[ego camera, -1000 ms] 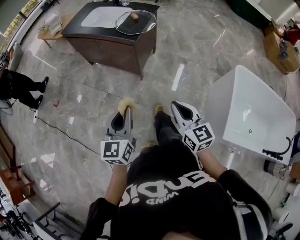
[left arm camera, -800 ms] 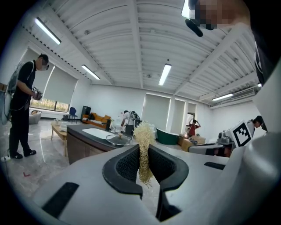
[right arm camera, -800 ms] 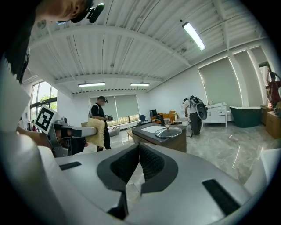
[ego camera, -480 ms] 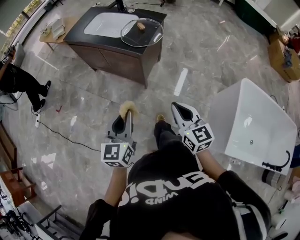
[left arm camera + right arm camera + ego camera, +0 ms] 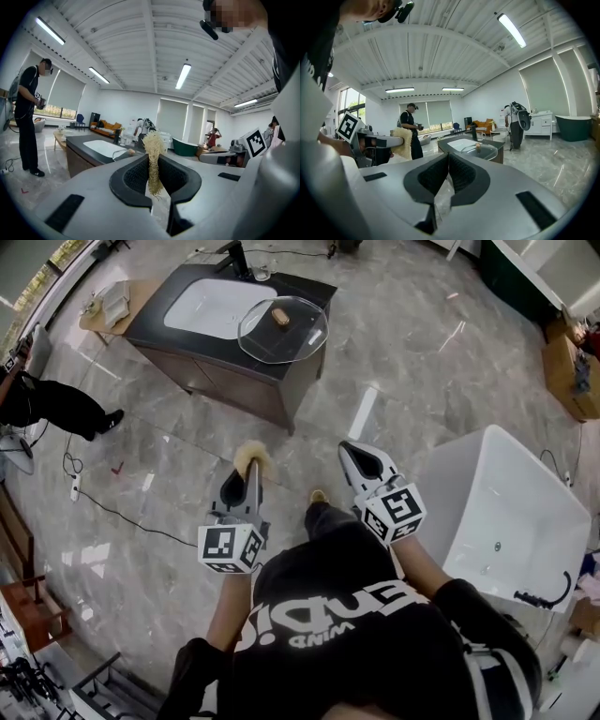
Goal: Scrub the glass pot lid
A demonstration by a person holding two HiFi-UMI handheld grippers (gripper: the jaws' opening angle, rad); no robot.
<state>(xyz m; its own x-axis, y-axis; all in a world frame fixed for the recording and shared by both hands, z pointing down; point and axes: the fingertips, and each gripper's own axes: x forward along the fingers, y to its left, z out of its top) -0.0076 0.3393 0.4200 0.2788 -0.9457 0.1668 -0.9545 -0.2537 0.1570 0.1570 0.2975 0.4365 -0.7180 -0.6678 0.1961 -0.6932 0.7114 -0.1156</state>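
The glass pot lid [image 5: 283, 327] with a wooden knob lies on the dark vanity counter [image 5: 159, 310] at the top of the head view, overhanging its right end; it also shows as the glass pot lid [image 5: 479, 149] in the right gripper view. My left gripper [image 5: 251, 463] is shut on a tan loofah scrubber [image 5: 251, 457], whose fibres stick up between the jaws as the scrubber [image 5: 153, 159]. My right gripper [image 5: 353, 452] is shut with nothing in it. Both are held level over the marble floor, well short of the vanity.
A white basin [image 5: 208, 302] is set in the vanity top. A white bathtub [image 5: 511, 512] stands at the right. A person in black [image 5: 52, 401] stands at the left, with a cable [image 5: 122, 512] on the floor. Another person [image 5: 515, 123] stands far off.
The vanity and lid have come lower in the head view, nearer to me, and the bathtub has slid down and right. Both grippers stay shut, the scrubber still held.
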